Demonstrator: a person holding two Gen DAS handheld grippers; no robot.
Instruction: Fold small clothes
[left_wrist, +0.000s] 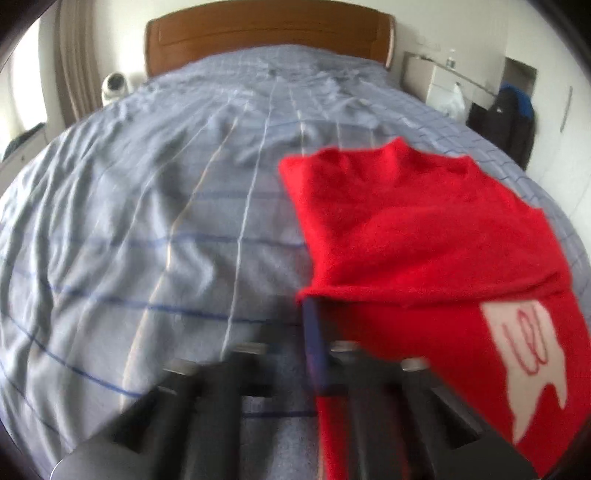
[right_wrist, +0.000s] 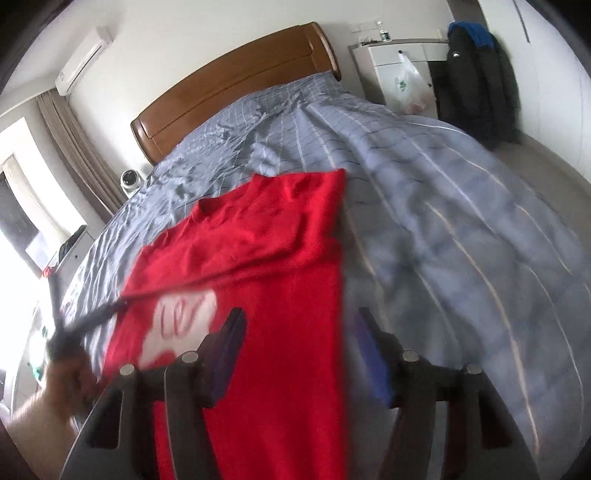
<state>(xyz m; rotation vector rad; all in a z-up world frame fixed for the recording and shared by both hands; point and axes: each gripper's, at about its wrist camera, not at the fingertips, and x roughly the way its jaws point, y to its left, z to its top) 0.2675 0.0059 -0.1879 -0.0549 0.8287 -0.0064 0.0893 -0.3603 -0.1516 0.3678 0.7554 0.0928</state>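
The small red knit shirt with a white patch lies lengthwise on the grey checked bedspread, neckline toward the wooden headboard, its edge pinched by the left gripper, while the right gripper hovers spread above it.

A bed with a wrinkled grey-blue checked cover fills the room's middle, its wooden headboard at twelve o'clock. A red shirt lies spread on the cover near six o'clock.
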